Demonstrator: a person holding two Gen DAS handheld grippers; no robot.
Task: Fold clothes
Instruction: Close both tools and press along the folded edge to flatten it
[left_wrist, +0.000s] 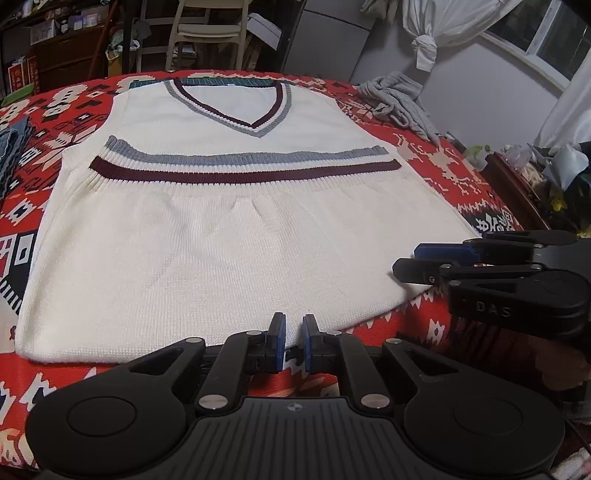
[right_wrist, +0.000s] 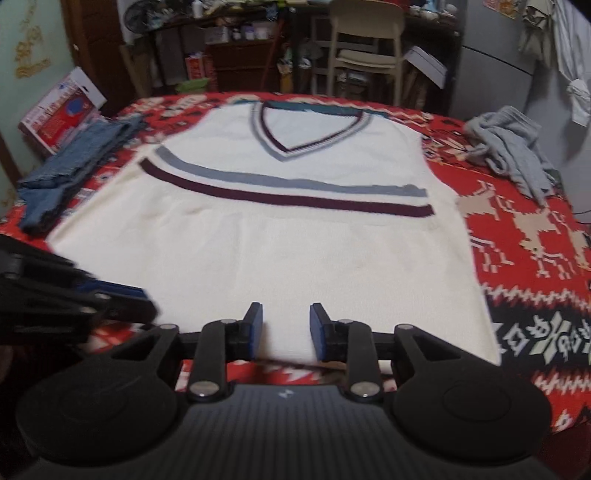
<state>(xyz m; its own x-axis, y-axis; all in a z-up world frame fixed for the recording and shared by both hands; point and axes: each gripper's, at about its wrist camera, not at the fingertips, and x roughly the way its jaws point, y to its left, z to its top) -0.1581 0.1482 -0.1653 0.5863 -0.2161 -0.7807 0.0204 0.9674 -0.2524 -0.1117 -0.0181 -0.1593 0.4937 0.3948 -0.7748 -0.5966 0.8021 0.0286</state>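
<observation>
I am keeping the cream knitted V-neck vest with grey and maroon stripes (left_wrist: 229, 236) spread flat on the red patterned counter (left_wrist: 443, 177), hem folded up towards the neck. My left tongs (left_wrist: 293, 341) are nearly shut at its near edge, gripping nothing I can make out. My right tongs (right_wrist: 286, 328) are standing partly open, empty. Folded blue jeans (right_wrist: 74, 166) are lying left, a crumpled grey garment (right_wrist: 513, 147) far right, both clear of the vest.

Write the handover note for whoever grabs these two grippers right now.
Left gripper: shut, empty, at the vest's near fold edge.
Right gripper: jaws apart, nothing pinched, over the same edge.
White vest lies flat on the red tablecloth, hem folded up to the chest.
Folded jeans at left; crumpled grey garment at right.
Left: finish folding the vest, then the grey garment.
</observation>
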